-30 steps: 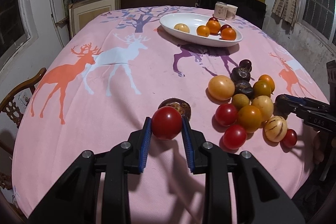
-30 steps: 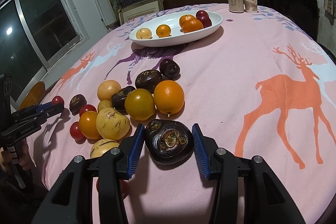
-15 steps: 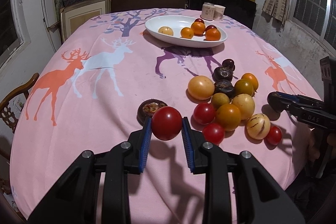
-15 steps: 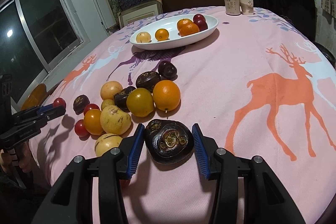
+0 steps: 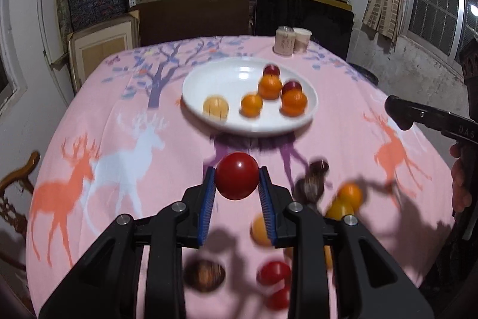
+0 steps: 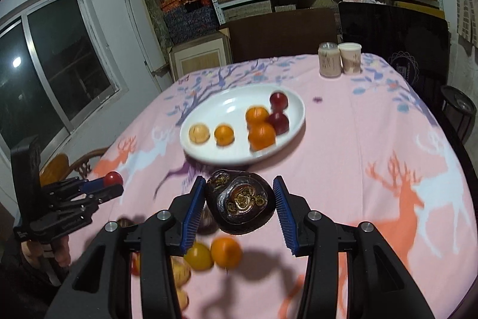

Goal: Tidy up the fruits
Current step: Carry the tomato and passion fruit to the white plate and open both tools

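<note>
Transport is the step in hand, judged from both claws being loaded and aimed at the plate.

From the left wrist, the left claw (image 5: 236, 193) is seen pinched on a tomato (image 5: 237, 175), held by its sides between the blue pads and clear of the counter (image 5: 125, 169). The plate (image 5: 209, 79) lies ahead, with oranges and dark red fruit grouped on its right half and a pale fruit at its left. Bare white is seen at the near left and far middle; the tomato is best set there, lowered until it rests before the pads are parted, so that it is not dropped and rolled. Loose fruit is blurred on the cloth below.

From the right wrist, the right claw (image 6: 239, 208) is seen clamped on a dark fruit (image 6: 240, 202), its flat patterned face turned up, gripped across a wide body. It hangs just short of the plate's near rim (image 6: 227, 162). A level, slow carry is advised, since the hold is near the pad tips. The left claw (image 6: 115, 184) is seen at the far left, well apart, so a collision is judged unlikely if separate landing spots are kept.
</note>
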